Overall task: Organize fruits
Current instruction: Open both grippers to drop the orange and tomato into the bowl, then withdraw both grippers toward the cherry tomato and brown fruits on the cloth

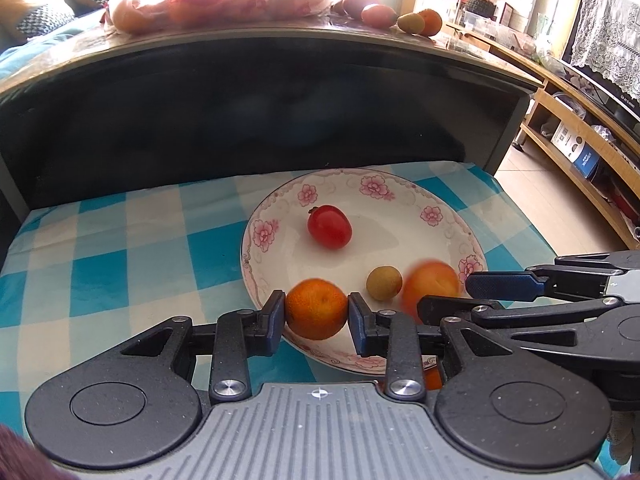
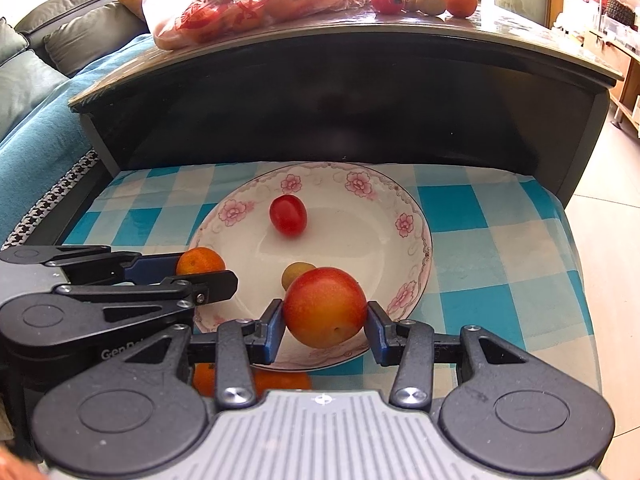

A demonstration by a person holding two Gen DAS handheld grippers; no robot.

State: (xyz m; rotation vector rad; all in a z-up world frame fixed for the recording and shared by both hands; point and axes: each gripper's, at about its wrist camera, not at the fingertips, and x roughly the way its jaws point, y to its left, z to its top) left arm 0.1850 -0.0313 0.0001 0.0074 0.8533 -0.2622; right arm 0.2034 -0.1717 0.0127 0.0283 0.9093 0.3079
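Tilting steeply downward side by side, the left gripper [image 1: 316, 312] pinches an orange [image 1: 316, 309] and the right gripper [image 2: 325, 314] pinches a red-yellow fruit [image 2: 325, 307], both over the plate's [image 2: 416, 216] near rim; beyond them lie a small green fruit [image 1: 384, 283] and a red fruit [image 1: 329, 227]

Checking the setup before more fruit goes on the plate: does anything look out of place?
One thing: orange fruit lies on the checked cloth beside the plate's near rim, half hidden under the grippers, not on the plate.
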